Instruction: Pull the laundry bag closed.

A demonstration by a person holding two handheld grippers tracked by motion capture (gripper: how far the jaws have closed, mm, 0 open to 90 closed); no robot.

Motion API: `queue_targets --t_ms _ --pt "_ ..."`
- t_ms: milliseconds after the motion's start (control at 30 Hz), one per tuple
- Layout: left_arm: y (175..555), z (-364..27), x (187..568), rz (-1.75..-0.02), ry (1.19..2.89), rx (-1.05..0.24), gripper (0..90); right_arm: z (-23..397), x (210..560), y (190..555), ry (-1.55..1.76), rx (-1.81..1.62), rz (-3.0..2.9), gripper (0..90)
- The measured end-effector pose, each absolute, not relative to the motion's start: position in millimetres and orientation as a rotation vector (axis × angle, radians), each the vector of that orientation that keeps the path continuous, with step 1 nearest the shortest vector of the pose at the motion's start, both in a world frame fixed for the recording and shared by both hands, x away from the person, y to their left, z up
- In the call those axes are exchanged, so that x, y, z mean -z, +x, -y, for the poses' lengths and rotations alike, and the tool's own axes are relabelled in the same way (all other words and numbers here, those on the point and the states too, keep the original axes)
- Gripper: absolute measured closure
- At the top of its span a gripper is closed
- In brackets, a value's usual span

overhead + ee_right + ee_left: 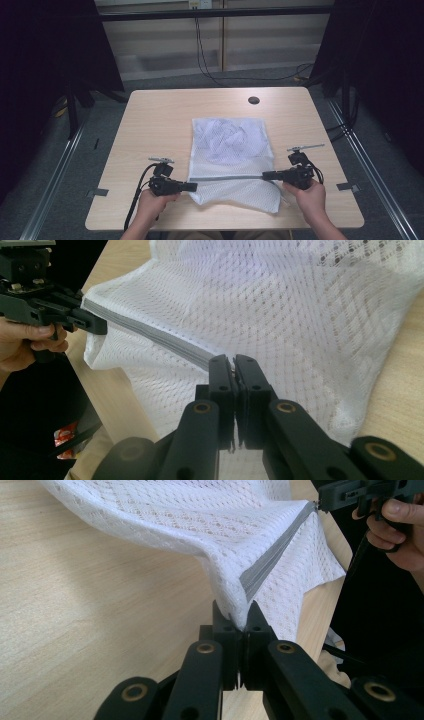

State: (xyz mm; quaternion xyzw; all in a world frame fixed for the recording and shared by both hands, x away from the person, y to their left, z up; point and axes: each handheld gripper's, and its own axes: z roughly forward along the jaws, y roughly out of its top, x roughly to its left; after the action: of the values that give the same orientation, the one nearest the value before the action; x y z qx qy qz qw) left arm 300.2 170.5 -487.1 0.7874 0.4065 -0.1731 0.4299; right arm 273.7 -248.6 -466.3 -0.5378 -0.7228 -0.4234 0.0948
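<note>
no readable text, label, brand, number or sign on anything in the three views, small red packet [64,438] below the left of the right gripper [234,362], its print too blurred to read

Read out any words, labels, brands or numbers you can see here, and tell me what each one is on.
No text can be read anywhere in these pictures.
White mesh laundry bag and its grey zipper: no label or print.
Left gripper and right gripper: no markings legible.
Red packet below the table edge in the right gripper view: printed, but too blurred to read.
Wall outlet in the high view: too small to read.
</note>
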Motion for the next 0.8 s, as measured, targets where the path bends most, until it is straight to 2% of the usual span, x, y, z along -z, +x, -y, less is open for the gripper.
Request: queue_targets --t_ms 800 --pt "299.0 -172.2 485.6 -1.021 1.958 0.433 88.4 264.4 465.6 268.9 -1.631 1.251 2.144 86.8"
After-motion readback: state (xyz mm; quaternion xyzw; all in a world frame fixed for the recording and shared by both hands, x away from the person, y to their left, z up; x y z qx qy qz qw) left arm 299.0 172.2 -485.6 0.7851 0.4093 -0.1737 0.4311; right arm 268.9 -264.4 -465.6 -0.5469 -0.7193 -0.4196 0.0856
